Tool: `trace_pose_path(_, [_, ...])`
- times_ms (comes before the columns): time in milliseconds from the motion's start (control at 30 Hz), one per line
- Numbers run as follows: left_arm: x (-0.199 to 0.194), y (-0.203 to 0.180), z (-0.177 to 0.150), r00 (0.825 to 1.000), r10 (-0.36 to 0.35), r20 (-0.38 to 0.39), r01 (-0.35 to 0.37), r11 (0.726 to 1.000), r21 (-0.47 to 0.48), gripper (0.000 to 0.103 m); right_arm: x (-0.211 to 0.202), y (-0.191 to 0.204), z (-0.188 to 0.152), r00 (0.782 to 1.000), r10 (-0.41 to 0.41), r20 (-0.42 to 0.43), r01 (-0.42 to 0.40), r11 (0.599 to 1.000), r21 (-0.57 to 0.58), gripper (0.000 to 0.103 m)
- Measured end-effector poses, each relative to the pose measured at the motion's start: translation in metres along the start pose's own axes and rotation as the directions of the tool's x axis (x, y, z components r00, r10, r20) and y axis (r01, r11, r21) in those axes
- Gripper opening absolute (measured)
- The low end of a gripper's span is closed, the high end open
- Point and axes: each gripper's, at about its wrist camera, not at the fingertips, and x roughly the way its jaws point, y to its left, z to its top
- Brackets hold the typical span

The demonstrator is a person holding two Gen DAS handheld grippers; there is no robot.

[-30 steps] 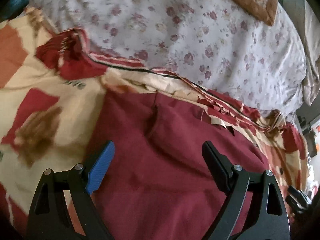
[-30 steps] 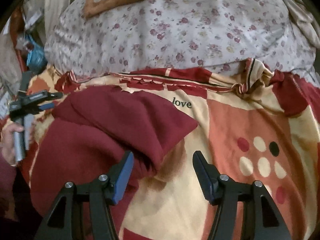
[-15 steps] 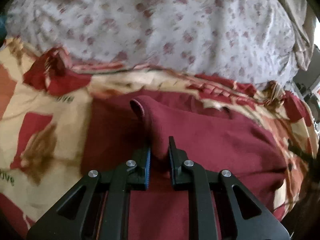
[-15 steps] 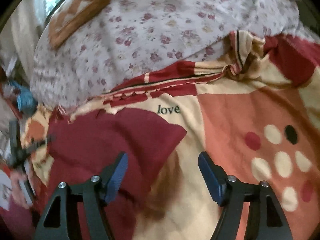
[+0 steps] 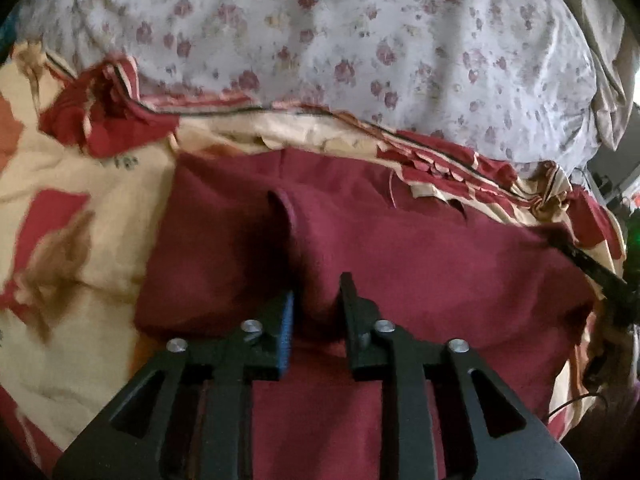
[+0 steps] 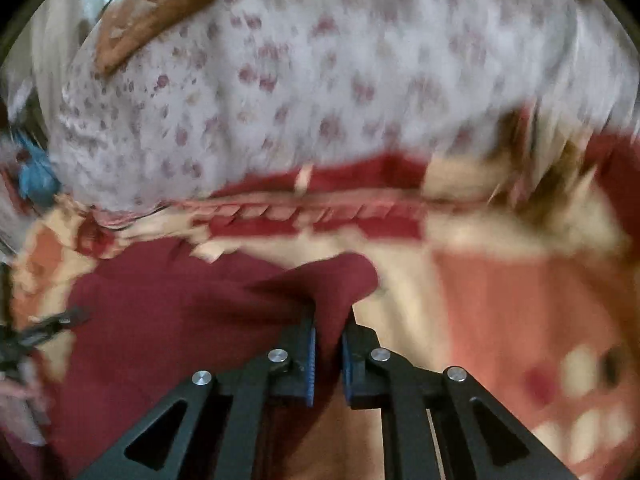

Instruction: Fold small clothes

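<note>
Bed [image 5: 80,340], patterned quilt. Maroon garment [image 5: 420,280] spread, unfolded; left claw [image 5: 316,304] opening around a ridge, right claw [image 6: 328,336] clamped on a corner. Folding barely begun.

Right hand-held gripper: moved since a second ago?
Yes. The right hand-held gripper shifted left onto the maroon garment corner, now clamped; the dotted patch on the blanket slid right in its view.

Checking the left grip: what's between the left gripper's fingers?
A raised fold of the maroon garment sits between the left gripper's opening jaws, in the left wrist view.
</note>
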Motion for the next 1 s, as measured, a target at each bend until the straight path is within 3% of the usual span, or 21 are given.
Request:
trace_pose_path(67, [0.013, -0.002, -0.004, 0.999, 0.026, -0.025, -0.026, 1.000, -0.002, 0.021, 0.018, -0.005, -0.001, 0.999, -0.028, -0.044, 0.028, 1.000, 0.012, 0.009])
trace_pose_path(133, [0.013, -0.004, -0.006, 0.999, 0.036, 0.016, -0.036, 0.999, 0.015, 0.024, 0.045, -0.013, -0.009, 0.990, -0.011, -0.140, 0.019, 0.998, 0.061, 0.009])
trace_pose_path(200, [0.010, -0.003, -0.006, 0.999, 0.033, 0.001, -0.033, 0.999, 0.010, 0.024, 0.039, -0.020, -0.012, 0.991, 0.021, -0.131, -0.006, 0.994, 0.113, 0.010])
trace_pose_path(233, [0.007, -0.001, -0.005, 1.000, 0.026, -0.005, -0.026, 1.000, 0.006, 0.024, 0.029, -0.025, -0.013, 0.991, 0.057, -0.124, -0.038, 0.988, 0.152, 0.015])
trace_pose_path(267, [0.004, 0.000, -0.004, 1.000, 0.024, -0.009, -0.023, 1.000, 0.004, 0.025, 0.014, -0.030, -0.014, 0.990, 0.087, -0.116, -0.064, 0.981, 0.185, 0.039])
trace_pose_path(300, [-0.001, 0.003, -0.003, 0.999, 0.031, -0.008, -0.031, 1.000, 0.003, 0.030, 0.004, -0.031, -0.017, 0.989, 0.094, -0.110, -0.072, 0.978, 0.194, 0.055])
trace_pose_path(400, [-0.008, 0.009, -0.003, 0.999, 0.046, 0.014, -0.046, 0.999, -0.010, 0.032, -0.037, -0.012, -0.028, 0.990, 0.120, -0.081, -0.112, 0.989, 0.100, 0.055])
trace_pose_path(500, [-0.003, 0.013, -0.004, 0.999, 0.049, 0.002, -0.049, 0.998, -0.033, 0.032, -0.048, 0.022, -0.046, 0.993, 0.089, -0.083, -0.094, 0.993, -0.065, 0.050])
trace_pose_path(567, [-0.003, 0.013, -0.005, 0.999, 0.052, 0.004, -0.052, 0.998, -0.035, 0.032, -0.030, 0.041, -0.069, 0.979, -0.006, -0.204, -0.032, 0.982, -0.186, 0.039])
trace_pose_path(600, [-0.004, 0.013, -0.005, 0.999, 0.050, 0.002, -0.050, 0.998, -0.039, 0.032, -0.017, 0.046, -0.085, 0.955, -0.089, -0.282, 0.012, 0.965, -0.261, 0.038])
trace_pose_path(633, [-0.007, 0.013, -0.005, 0.999, 0.046, 0.003, -0.046, 0.998, -0.044, 0.032, -0.016, 0.046, -0.092, 0.952, -0.102, -0.290, 0.018, 0.960, -0.279, 0.038])
trace_pose_path(733, [-0.015, 0.011, -0.003, 0.999, 0.048, 0.015, -0.047, 0.998, -0.032, 0.032, -0.043, 0.031, -0.093, 0.967, -0.028, -0.252, -0.016, 0.985, -0.171, 0.038])
trace_pose_path(833, [-0.011, 0.009, 0.004, 0.998, 0.055, 0.007, -0.054, 0.998, -0.031, 0.032, -0.074, 0.023, -0.081, 0.986, 0.028, -0.161, -0.044, 0.994, -0.096, 0.039])
trace_pose_path(900, [-0.004, 0.006, 0.006, 1.000, 0.029, -0.007, -0.030, 0.999, -0.041, 0.032, -0.087, 0.026, -0.071, 0.996, 0.048, -0.076, -0.053, 0.996, -0.068, 0.046])
trace_pose_path(967, [0.000, 0.001, 0.007, 0.999, 0.042, -0.004, -0.043, 0.999, -0.019, 0.032, -0.086, 0.033, -0.063, 0.998, 0.051, -0.031, -0.053, 0.997, -0.063, 0.046])
trace_pose_path(1000, [0.003, -0.004, 0.009, 0.998, 0.067, -0.003, -0.067, 0.998, 0.015, 0.025, -0.079, 0.036, -0.057, 0.999, 0.043, -0.025, -0.044, 0.998, -0.054, 0.046])
